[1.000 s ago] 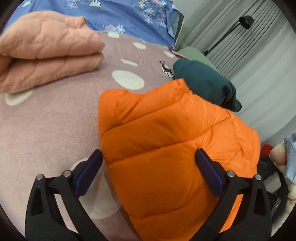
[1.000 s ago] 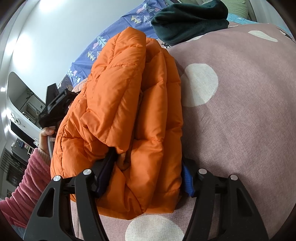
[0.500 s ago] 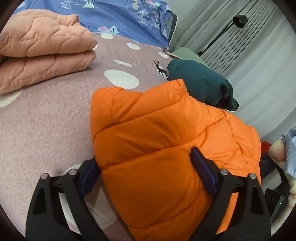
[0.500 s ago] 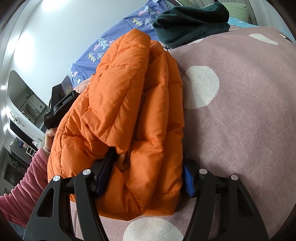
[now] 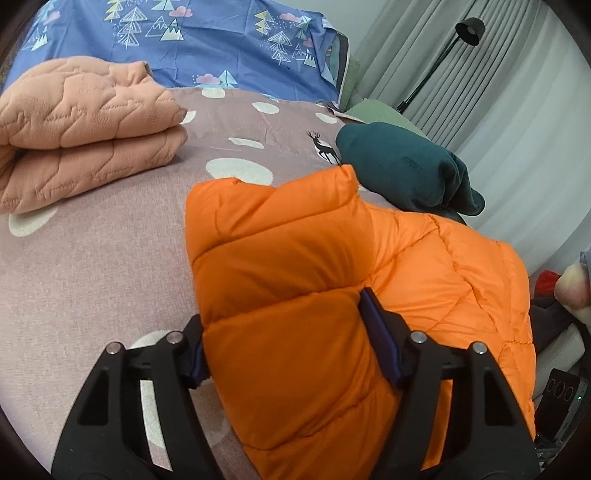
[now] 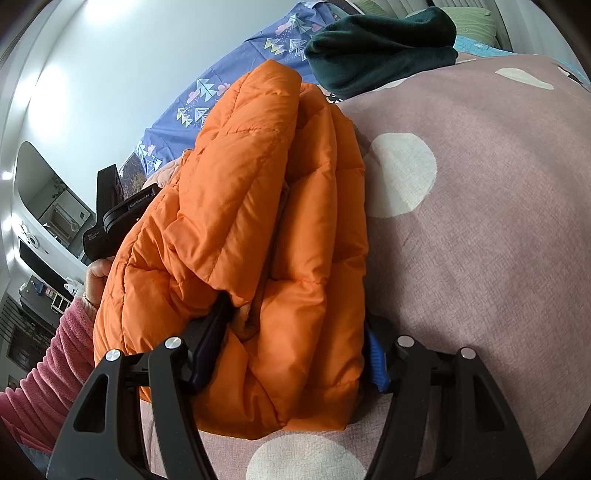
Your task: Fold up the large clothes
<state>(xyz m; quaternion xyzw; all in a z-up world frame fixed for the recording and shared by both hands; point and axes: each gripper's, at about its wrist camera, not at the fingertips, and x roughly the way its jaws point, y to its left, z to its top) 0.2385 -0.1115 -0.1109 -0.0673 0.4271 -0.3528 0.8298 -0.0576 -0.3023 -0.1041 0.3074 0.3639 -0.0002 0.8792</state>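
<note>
A folded orange puffer jacket (image 5: 332,295) lies bunched on the mauve dotted bedspread (image 5: 92,266). My left gripper (image 5: 291,343) is shut on one end of the folded bundle, its pads pressed into the padding. My right gripper (image 6: 288,354) is shut on the other end of the jacket (image 6: 266,229), squeezing several layers. In the right wrist view the left gripper's black body (image 6: 110,218) and the person's hand in a pink sleeve (image 6: 55,350) show behind the jacket.
A folded peach quilt (image 5: 81,125) lies at the far left. A dark green garment (image 5: 402,166) sits just beyond the jacket, also in the right wrist view (image 6: 380,44). A blue patterned sheet (image 5: 184,40) is at the back, curtains and a floor lamp (image 5: 465,29) to the right.
My left gripper's jaws have closed in from wide open and now squeeze the jacket. The right gripper stays clamped; the bundle has shifted slightly.
</note>
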